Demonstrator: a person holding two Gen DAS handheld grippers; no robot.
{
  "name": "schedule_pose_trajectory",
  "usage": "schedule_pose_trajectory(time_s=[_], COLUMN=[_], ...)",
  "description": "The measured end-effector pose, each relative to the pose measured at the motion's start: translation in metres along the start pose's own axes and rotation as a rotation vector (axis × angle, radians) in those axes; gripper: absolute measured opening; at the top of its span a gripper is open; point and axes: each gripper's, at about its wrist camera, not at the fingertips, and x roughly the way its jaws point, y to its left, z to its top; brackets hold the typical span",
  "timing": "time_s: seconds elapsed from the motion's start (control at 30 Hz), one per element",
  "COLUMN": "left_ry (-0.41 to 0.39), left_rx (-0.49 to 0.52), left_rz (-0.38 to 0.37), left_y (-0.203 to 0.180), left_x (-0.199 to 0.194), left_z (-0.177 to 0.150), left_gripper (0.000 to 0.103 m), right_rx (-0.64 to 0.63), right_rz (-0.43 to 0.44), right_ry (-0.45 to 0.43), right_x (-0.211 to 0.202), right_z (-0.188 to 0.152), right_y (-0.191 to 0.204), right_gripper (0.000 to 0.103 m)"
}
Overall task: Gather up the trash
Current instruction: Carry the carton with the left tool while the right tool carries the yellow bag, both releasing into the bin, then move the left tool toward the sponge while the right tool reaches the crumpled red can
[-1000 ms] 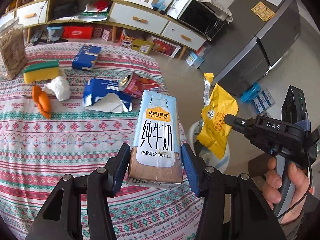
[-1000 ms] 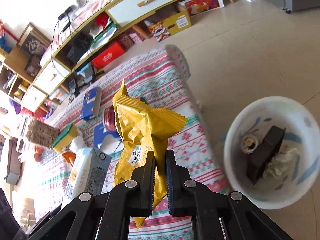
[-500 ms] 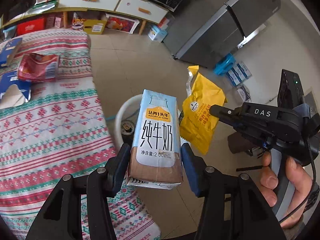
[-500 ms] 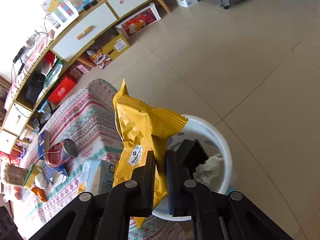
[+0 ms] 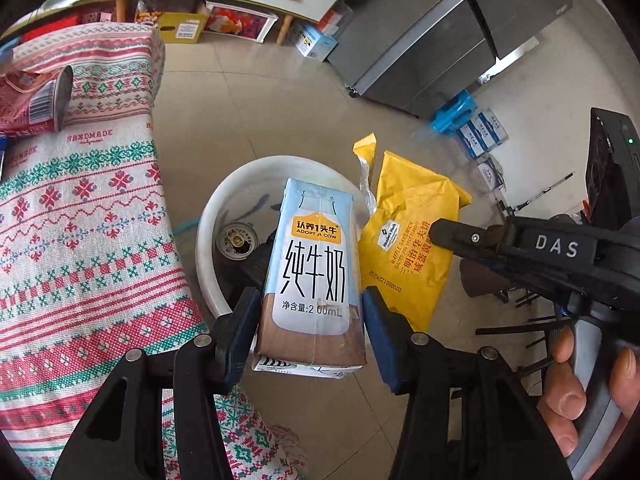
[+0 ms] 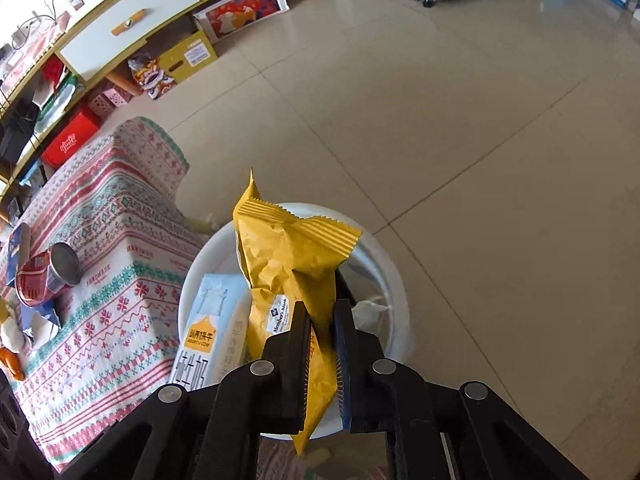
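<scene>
A: Why are both grippers parked over the floor instead of the table?

B: Because the white waste bin [image 5: 206, 240] sits on the tile just beside the table's patterned cloth [image 5: 80, 216]. The left gripper [image 5: 310, 320] clamps the lower half of a blue-and-white milk carton [image 5: 314, 264], upright, directly above the bin's mouth. Held low on the carton, it should fall straight once the jaws part.

A: And the other one?

B: The right gripper [image 6: 322, 332] has its jaws pinched narrow on a yellow waffle sandwich wrapper [image 6: 292, 264], which hangs over the same bin, right beside the carton. I judge both are lined up for release.

A: Anything already inside?

B: A drink can [image 5: 236, 238] standing on end, something dark, and crumpled white paper [image 6: 370, 310].

A: Is the job nearly done, then?

B: Not by my reckoning. A crushed red can [image 6: 48, 278] lies on the cloth near the table edge, with blue packaging [image 6: 18, 250] beside it.
</scene>
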Motion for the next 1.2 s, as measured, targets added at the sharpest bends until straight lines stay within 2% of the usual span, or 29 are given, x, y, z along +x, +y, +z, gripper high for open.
schedule_pose_trajectory(time_s=[0.07, 0.13, 0.2, 0.5, 0.6, 0.63, 0.7, 1.0, 1.1, 1.2], left_ry=[-0.006, -0.01, -0.01, 0.022, 0.068, 0.086, 0.091, 0.015, -0.003, -0.02], left_rx=[0.001, 0.007, 0.016, 0.072, 0.076, 0.079, 0.062, 0.03, 0.006, -0.028], left_rz=[0.0, 0.003, 0.001, -0.019, -0.051, -0.044, 0.029, 0.069, 0.109, 0.167], left_y=[0.002, 0.002, 0.0, -0.023, -0.033, -0.034, -0.029, 0.014, 0.037, 0.065], left_x=[-0.003, -0.004, -0.004, 0.015, 0.034, 0.041, 0.043, -0.023, -0.051, -0.081], left_z=[0.002, 0.006, 0.006, 0.004, 0.013, 0.016, 0.021, 0.01, 0.008, 0.004], left_gripper=[0.055, 0.055, 0.055, 0.056, 0.056, 0.057, 0.057, 0.057, 0.057, 0.057], right_rx=[-0.008, 0.001, 0.01, 0.093, 0.121, 0.126, 0.129, 0.095, 0.077, 0.045], right_rz=[-0.032, -0.007, 0.008, 0.048, 0.049, 0.046, 0.048, 0.081, 0.105, 0.111], right_ry=[0.005, -0.012, -0.024, -0.083, -0.106, -0.107, -0.099, -0.093, -0.088, -0.087], right_x=[0.0, -0.005, -0.009, -0.024, -0.027, -0.026, -0.024, -0.024, -0.022, -0.022], right_z=[0.0, 0.001, 0.001, 0.004, 0.006, 0.007, 0.008, 0.008, 0.008, 0.007], right_y=[0.001, -0.001, -0.003, -0.016, -0.019, -0.019, -0.02, -0.009, -0.001, 0.01], right_gripper=[0.019, 0.033, 0.038, 0.04, 0.04, 0.042, 0.042, 0.043, 0.043, 0.048])
